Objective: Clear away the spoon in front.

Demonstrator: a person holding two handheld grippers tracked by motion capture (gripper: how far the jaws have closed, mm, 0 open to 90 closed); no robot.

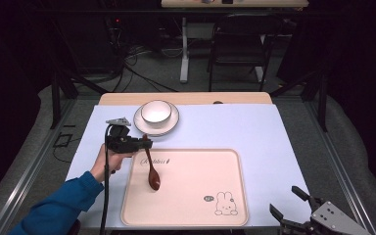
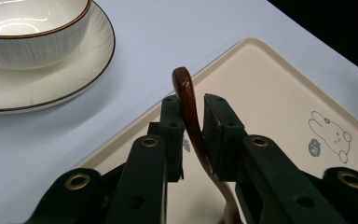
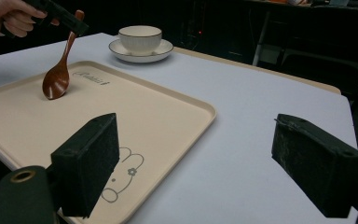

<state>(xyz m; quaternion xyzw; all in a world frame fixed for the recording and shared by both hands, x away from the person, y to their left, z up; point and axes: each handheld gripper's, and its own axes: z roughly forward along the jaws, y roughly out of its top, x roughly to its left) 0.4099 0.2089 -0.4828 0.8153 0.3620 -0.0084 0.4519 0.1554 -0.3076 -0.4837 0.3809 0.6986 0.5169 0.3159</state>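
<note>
The left gripper (image 1: 144, 143) is clamped on the handle of a brown spoon (image 1: 152, 172), just below the handle's curled tip; in the left gripper view the two pads press the handle (image 2: 192, 109) from either side, and the tip rises clear above them. The spoon hangs tilted, with its long axis running from the jaws at about 11 o'clock down to the bowl end at about 5 o'clock in the high view. The bowl end (image 3: 56, 84) sits at or just above the surface of the tray (image 1: 225, 161), in the tray's far-left quarter; contact cannot be confirmed. The likely destination, judged from the layout, is the white bowl (image 1: 156, 111) on its saucer (image 1: 172, 126), which lies at 12 o'clock from the left gripper, close by on the blue mat (image 1: 254, 127) beyond the tray's far edge. Moving there would call for a lift that clears the tray rim and then the bowl rim, keeping the spoon's lower end trailing. The right gripper (image 1: 296, 205) rests at the near-right corner, at 4 o'clock from the tray, with its jaws wide apart and nothing between them. It is well apart from the spoon, so the left gripper is the nearer one.
</note>
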